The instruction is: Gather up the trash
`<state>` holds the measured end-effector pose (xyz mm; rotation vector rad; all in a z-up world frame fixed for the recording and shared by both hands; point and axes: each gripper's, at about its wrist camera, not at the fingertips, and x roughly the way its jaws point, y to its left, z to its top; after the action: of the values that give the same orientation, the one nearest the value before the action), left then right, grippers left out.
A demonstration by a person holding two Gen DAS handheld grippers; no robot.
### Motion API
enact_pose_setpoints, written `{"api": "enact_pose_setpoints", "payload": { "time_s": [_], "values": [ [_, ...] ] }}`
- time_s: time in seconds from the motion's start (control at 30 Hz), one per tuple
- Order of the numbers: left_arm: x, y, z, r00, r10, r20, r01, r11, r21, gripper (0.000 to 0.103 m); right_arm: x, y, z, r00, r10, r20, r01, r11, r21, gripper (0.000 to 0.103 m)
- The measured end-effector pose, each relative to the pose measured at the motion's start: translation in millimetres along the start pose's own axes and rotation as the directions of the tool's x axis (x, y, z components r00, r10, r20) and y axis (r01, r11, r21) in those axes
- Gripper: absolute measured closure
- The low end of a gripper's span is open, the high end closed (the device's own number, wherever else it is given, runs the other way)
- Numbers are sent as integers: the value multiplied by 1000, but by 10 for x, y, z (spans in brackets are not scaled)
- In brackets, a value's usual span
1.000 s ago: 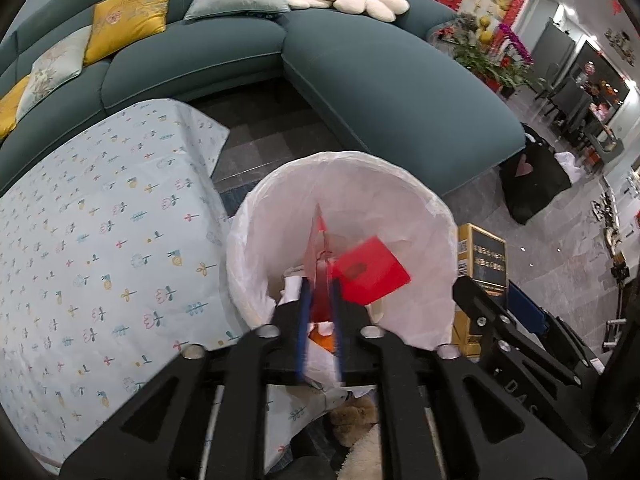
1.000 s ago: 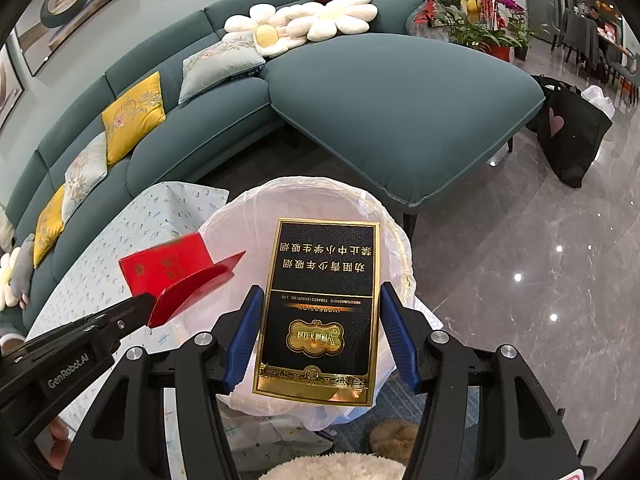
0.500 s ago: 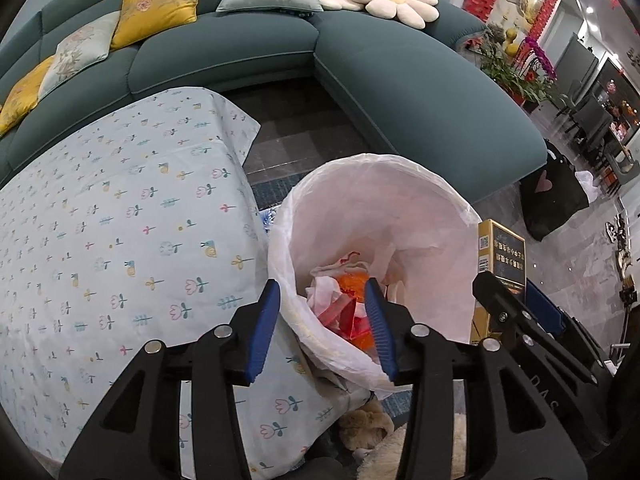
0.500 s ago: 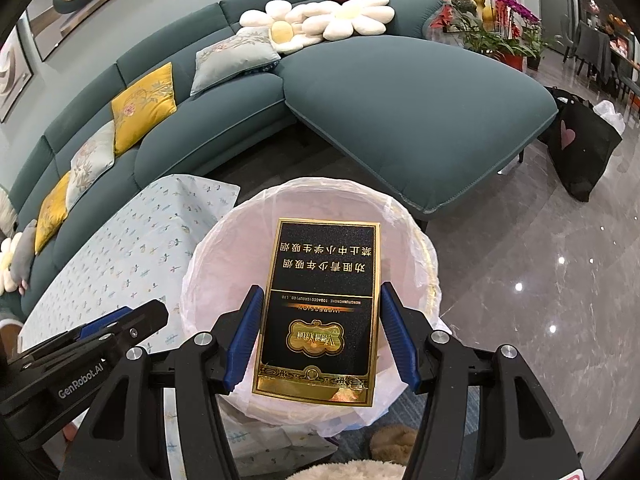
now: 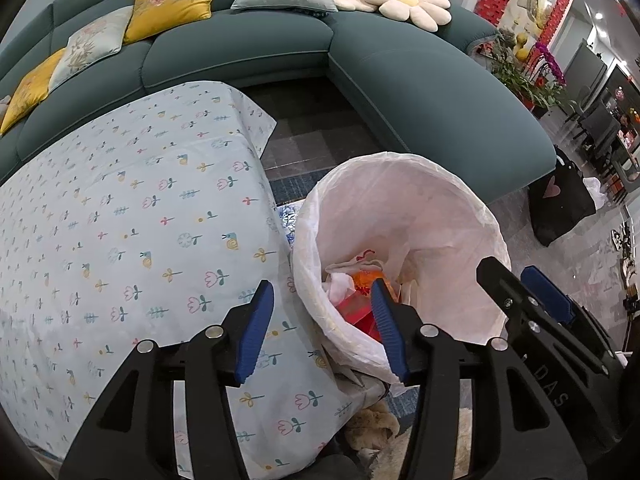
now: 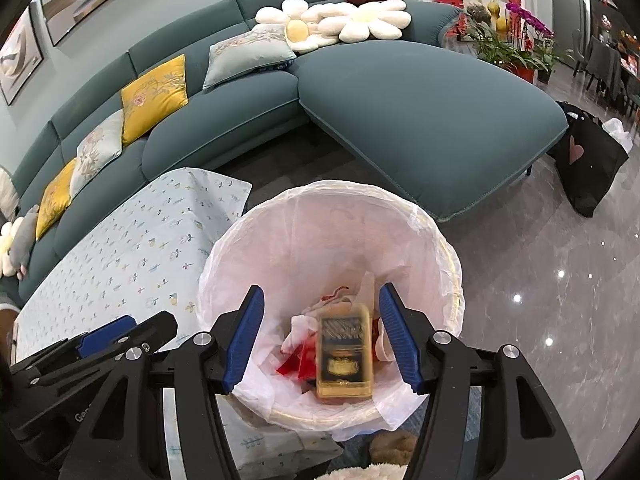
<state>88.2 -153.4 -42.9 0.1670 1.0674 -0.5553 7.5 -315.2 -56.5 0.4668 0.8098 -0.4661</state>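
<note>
your right gripper (image 6: 322,338) hangs over the bin (image 6: 448,264), jaws open and empty; the blurred box (image 6: 345,354) lies inside on the trash. your left gripper (image 5: 322,330) straddles the rim beside the desk (image 5: 120,220), jaws opening, nothing between them.

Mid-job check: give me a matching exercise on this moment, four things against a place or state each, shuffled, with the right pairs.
Things:
1. black-and-gold box
2. left gripper
3. flower cushions
4. black bag

Places or states:
A. on the sofa
B. on the floor beside the sofa
C. inside the lined bin, blurred
D. jaws opening, nothing between them

Pairs: 1-C, 2-D, 3-A, 4-B
</note>
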Motion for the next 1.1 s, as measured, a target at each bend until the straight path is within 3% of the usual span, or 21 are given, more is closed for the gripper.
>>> {"api": "enact_pose_setpoints", "payload": {
  "time_s": [0.1,0.53,0.63,0.73,0.93,1.0,1.1],
  "values": [
    [-25,42,-15,1000,9,7,-9,1000,-5,48,-12,27,3,1000,-4,0,4,1000,-2,44],
    [-206,263,-100,999,41,25,-40,999,-31,41,-209,201,-58,1000,-5,14,6,998,-57,28],
    [-261,323,-154,998,53,31,-52,998,-38,32,-264,242,-86,1000,-16,14,17,997,-81,25],
    [-320,373,-230,997,72,37,-70,997,-36,30,-322,282,-131,1000,-11,8,12,994,-109,20],
    [-409,467,-388,995,93,30,-92,995,-40,27,-436,327,-252,1000,-11,1,11,988,-152,19],
    [-449,507,-449,994,107,36,-105,993,-48,20,-476,339,-303,1000,-21,2,21,986,-168,19],
    [-515,553,-552,989,139,50,-136,989,-55,18,-523,331,-391,1000,-16,-6,15,984,-178,17]
  ]
}}
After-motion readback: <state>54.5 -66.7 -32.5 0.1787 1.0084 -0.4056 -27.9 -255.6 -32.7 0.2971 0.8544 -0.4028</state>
